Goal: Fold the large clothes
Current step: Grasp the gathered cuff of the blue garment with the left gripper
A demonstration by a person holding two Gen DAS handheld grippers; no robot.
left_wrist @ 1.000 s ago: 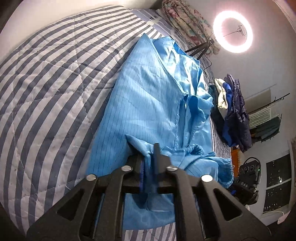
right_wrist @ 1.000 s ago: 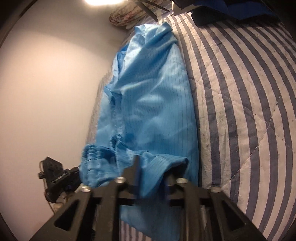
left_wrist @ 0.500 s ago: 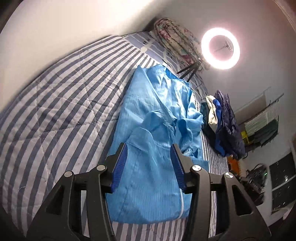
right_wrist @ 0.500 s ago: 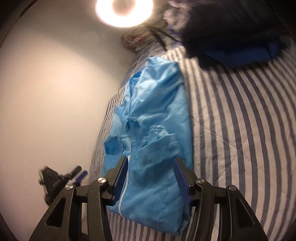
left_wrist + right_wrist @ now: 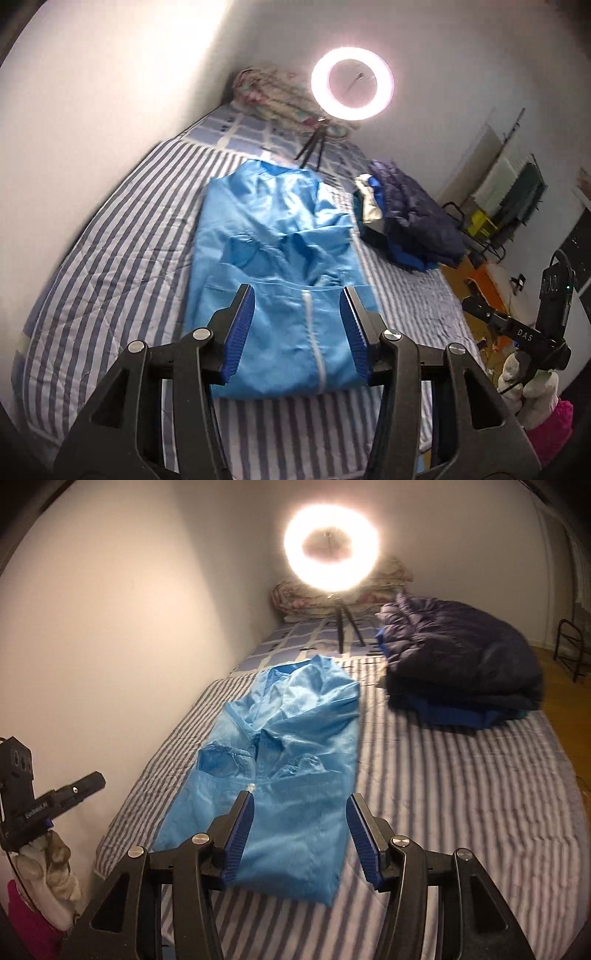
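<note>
Between and beyond both pairs of spread, empty fingers, the blue garment [image 5: 284,266] lies lengthwise on the striped bed [image 5: 110,266]. Left gripper [image 5: 297,332] and right gripper [image 5: 301,836] hover above its near hem, gaping wide. At 12 o'clock glows a ring light [image 5: 331,546]; at 2 o'clock sits a dark clothes pile [image 5: 461,664].

The right gripper [image 5: 300,830] hangs with its jaws spread wide and empty above the near end of the light-blue garment [image 5: 284,771] on the striped quilt [image 5: 461,794], a folded dark puffer jacket [image 5: 461,657] ahead to its right, a glowing ring light [image 5: 331,548] straight ahead.
</note>
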